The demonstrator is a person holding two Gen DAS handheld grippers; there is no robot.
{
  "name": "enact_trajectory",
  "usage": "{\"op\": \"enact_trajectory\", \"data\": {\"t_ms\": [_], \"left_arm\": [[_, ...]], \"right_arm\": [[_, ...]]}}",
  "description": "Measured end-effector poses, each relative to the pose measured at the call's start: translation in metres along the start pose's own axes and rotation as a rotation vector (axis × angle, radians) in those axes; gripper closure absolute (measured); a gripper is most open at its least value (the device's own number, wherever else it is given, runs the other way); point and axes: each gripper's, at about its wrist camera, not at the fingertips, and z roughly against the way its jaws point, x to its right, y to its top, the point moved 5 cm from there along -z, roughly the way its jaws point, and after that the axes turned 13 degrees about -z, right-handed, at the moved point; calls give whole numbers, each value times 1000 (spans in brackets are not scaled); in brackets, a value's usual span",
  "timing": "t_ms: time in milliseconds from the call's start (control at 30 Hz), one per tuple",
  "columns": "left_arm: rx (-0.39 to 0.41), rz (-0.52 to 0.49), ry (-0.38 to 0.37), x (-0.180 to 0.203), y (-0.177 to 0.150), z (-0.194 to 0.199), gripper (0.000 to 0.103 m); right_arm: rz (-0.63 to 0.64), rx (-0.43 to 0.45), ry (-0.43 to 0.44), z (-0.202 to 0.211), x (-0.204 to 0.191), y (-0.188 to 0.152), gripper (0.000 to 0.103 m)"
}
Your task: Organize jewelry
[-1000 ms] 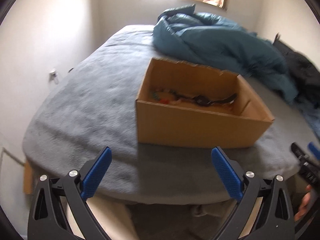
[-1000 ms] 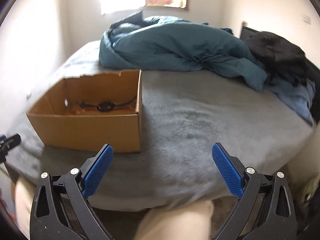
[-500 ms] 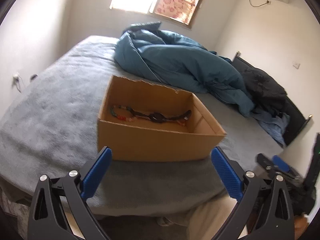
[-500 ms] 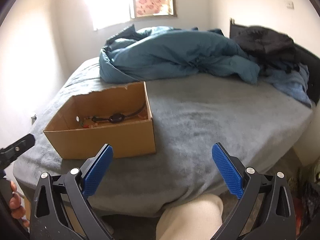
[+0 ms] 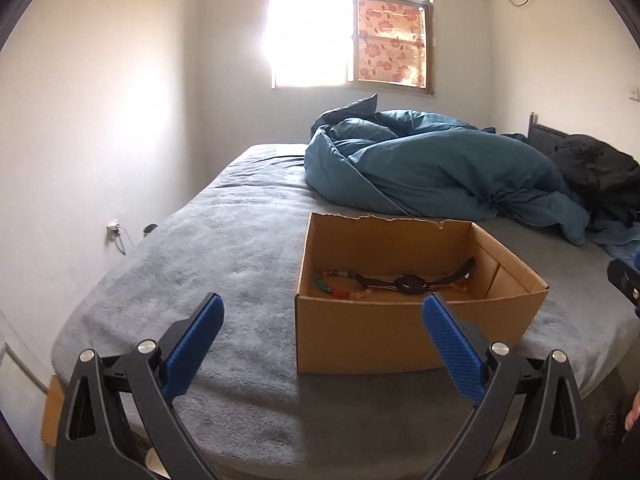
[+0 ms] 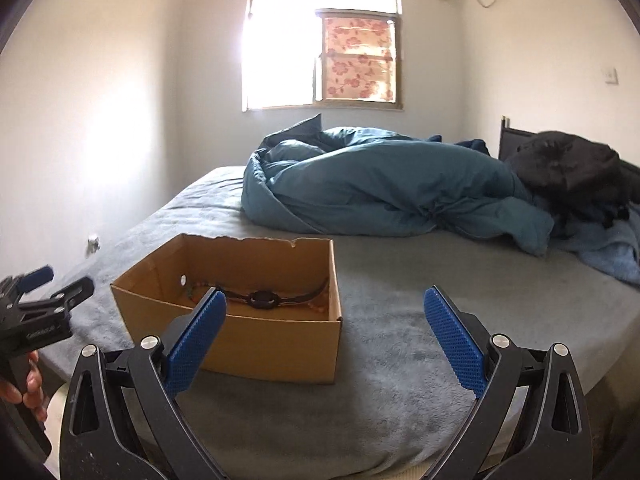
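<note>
An open cardboard box (image 5: 360,336) sits on the grey bed; it also shows in the right wrist view (image 6: 276,340). Inside lie a black cord necklace with an oval pendant (image 5: 410,282) and a beaded bracelet (image 5: 332,282); the necklace shows in the right wrist view too (image 6: 262,298). My left gripper (image 5: 323,306) is open and empty, in front of the box, held back from it. My right gripper (image 6: 324,304) is open and empty, near the box's front right corner. The left gripper also shows at the left edge of the right wrist view (image 6: 40,312).
A crumpled teal duvet (image 5: 432,172) lies behind the box, with black clothing (image 5: 600,172) and a blue towel (image 6: 608,248) at the right. The grey bedspread (image 5: 224,248) spreads left of the box. A wall and socket (image 5: 114,227) stand at the left.
Both grippers have tilted up and pulled level, so the view now takes in the window and walls. The box and jewelry have not moved. Both grippers stay open.
</note>
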Motion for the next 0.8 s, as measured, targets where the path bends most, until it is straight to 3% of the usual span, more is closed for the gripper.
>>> {"op": "enact_trajectory", "data": {"t_ms": [333,800], "left_arm": [[-1,3,29,-9,-7,-4,6],[26,15,-1,-5,-6,0,6]], "right_arm": [[-36,20,-28,1,31,4,8],[-18,24,-5,10,26,0,8]]}}
